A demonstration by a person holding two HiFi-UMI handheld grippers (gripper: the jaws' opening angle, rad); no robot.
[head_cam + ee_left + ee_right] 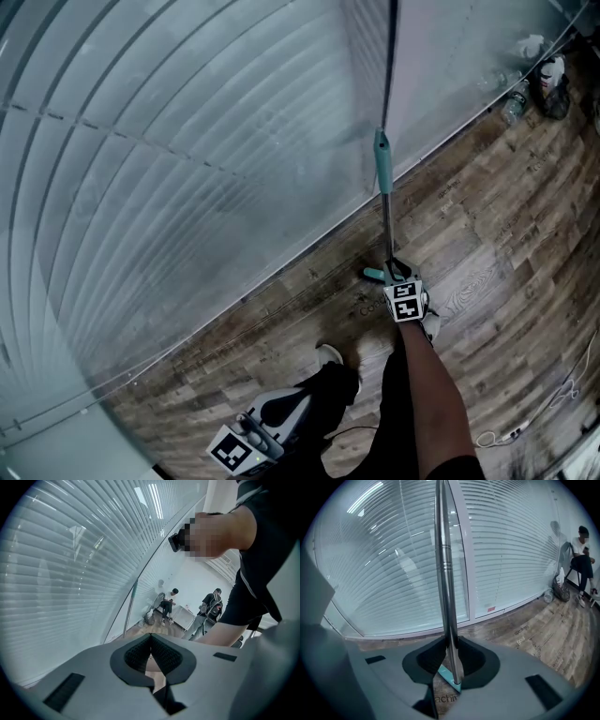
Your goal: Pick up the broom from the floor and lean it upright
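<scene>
Step in hand: the person is standing the broom (386, 211) up against the glass wall (187, 169); the pickup looks done and the leaning is being finished.
Broom: it is standing almost upright, its teal head (374, 275) resting on the wooden floor (487, 234) just beside the foot of the wall, and its metal pole (444, 573) is rising toward the dark frame between the panes. Whether the top is touching the wall cannot be told.
Right gripper (396, 274): it is clamping the pole low down, just above the head, with the pads pressing on both sides of the metal.
Left gripper (151, 641): it is hanging back near the person's legs, well apart from the broom, with its jaws drawn together on nothing.
Progress: judging by how the broom is standing, the task is nearing its end.
Next move: it is calling for tipping the pole gently until the top is resting on the wall, then loosening the pads slowly and watching that the pole is not sliding sideways.
Risk: the head is sitting on smooth boards, so it may be skidding out once the grip is freed.
</scene>
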